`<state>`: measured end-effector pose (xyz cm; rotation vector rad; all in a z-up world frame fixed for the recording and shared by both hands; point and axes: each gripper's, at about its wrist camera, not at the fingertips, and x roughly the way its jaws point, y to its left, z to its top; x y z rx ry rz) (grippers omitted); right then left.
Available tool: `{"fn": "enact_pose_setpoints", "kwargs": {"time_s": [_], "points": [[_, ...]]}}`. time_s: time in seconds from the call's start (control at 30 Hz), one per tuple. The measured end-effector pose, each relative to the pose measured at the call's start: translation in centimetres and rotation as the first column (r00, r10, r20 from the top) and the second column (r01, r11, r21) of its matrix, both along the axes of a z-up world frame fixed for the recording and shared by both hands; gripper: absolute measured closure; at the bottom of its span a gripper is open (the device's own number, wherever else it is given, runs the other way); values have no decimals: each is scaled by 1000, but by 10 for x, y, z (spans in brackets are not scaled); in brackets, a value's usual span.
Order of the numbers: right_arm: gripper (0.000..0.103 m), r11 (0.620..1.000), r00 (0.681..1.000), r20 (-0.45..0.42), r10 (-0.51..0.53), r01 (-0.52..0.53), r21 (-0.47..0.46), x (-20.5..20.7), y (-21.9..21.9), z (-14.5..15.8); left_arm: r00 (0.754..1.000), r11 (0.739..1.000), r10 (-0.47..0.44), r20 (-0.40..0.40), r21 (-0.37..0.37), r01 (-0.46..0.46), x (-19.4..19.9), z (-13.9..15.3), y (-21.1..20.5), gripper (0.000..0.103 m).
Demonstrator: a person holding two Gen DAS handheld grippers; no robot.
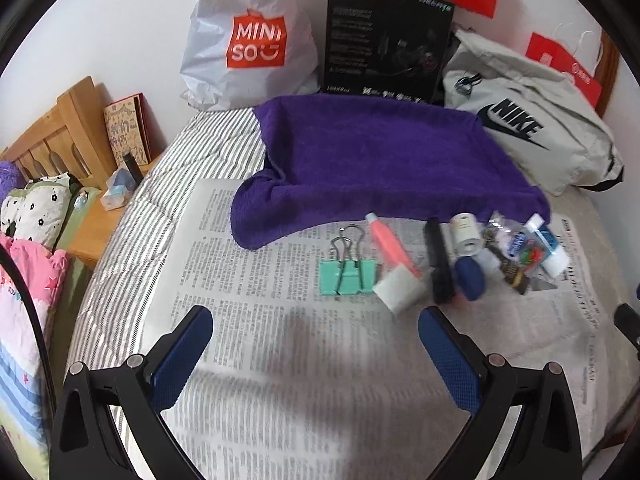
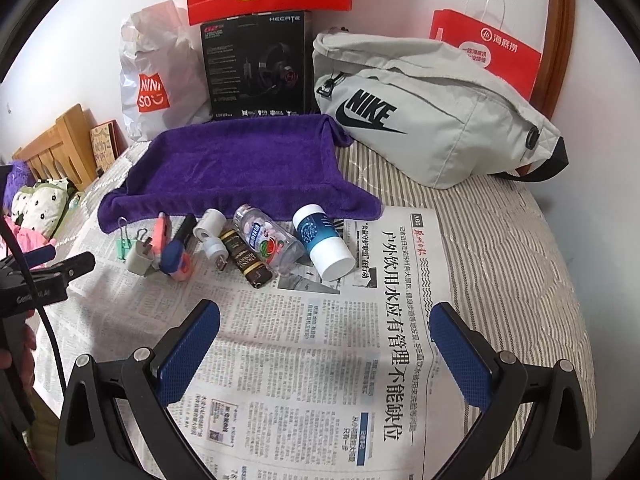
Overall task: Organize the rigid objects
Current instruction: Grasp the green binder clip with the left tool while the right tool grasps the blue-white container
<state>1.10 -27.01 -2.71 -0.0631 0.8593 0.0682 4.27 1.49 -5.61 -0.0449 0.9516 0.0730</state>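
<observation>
Several small rigid objects lie in a loose row on a newspaper (image 2: 304, 360) spread over a striped bed (image 2: 500, 248), just in front of a purple towel (image 2: 236, 168). From the left of the right wrist view they are a green binder clip (image 1: 347, 276), a white plug adapter (image 2: 140, 258), a pink tube (image 1: 390, 246), a black marker (image 1: 438, 264), a blue oval piece (image 2: 172, 257), a white tape roll (image 2: 208, 226), a dark brown sachet (image 2: 244, 256), a clear candy bottle (image 2: 268, 242) and a blue-and-white bottle (image 2: 322, 242), lying on its side. Both tools hover over bare newspaper, nearer the camera than the row. The left tool (image 1: 316, 320) is spread wide and holds nothing; the right tool (image 2: 326, 316) is likewise spread and empty. Behind the towel stand a Miniso bag (image 1: 250, 40), a black headset box (image 2: 256, 66) and a grey Nike bag (image 2: 432, 108).
</observation>
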Motion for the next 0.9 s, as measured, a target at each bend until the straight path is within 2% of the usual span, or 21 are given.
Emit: {"fn": "enact_pose_setpoints", "kwargs": {"time_s": [0.27,0.53,0.67,0.83,0.9], "points": [[0,999,999,-20,29,-30,-21,16,-1,-26,999,1000,13,-48,17,-13,35,-30,12,0],[0,998,998,-49,42,-44,-49,35,1,-47,998,999,-18,-68,-49,15,48,-45,8,1],[0,999,998,-56,37,-39,-36,43,0,-51,998,998,-20,-66,-56,17,52,-48,4,1],[0,999,998,-58,36,-38,-31,53,-1,-53,998,1000,-4,-60,-25,2,54,-51,2,10],[0,999,998,-57,35,-37,-36,57,-1,-53,999,1000,-13,-49,-6,12,53,-51,0,16]]}}
